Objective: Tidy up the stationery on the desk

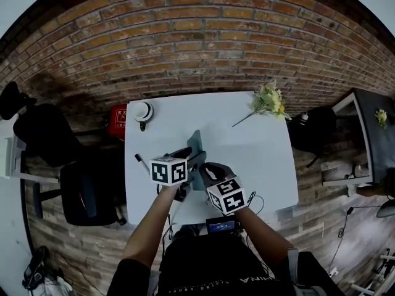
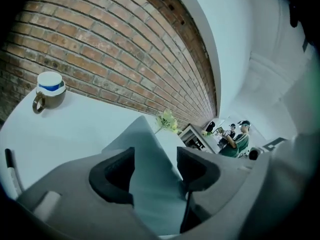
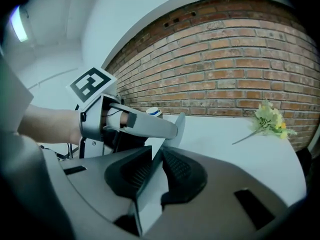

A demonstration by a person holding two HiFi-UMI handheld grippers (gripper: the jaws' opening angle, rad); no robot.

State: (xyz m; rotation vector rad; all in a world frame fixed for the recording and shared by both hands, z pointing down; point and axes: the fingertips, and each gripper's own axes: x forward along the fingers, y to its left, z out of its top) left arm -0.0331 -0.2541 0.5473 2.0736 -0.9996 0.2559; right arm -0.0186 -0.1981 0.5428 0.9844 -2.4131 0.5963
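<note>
A grey-teal flat folder point(image 1: 196, 145) stands lifted off the white desk point(image 1: 259, 159) between both grippers. My left gripper point(image 1: 189, 157) is open, and the folder's face point(image 2: 152, 164) fills the gap between its dark pads point(image 2: 114, 176) without a clear press. My right gripper point(image 1: 207, 174) is shut on the folder's thin edge point(image 3: 150, 184), seen edge-on between the ribbed pads point(image 3: 176, 170). The left gripper's grey finger point(image 3: 150, 126) lies along the folder's top in the right gripper view. A black pen point(image 1: 142, 163) lies on the desk to the left.
A brown mug with a white lid point(image 1: 142, 111) stands at the desk's far left corner, beside a red box point(image 1: 116, 121). A yellow flower sprig point(image 1: 268, 100) lies at the far right. A black chair point(image 1: 92, 193) is on the left, the brick wall behind, and people point(image 2: 237, 139) far off.
</note>
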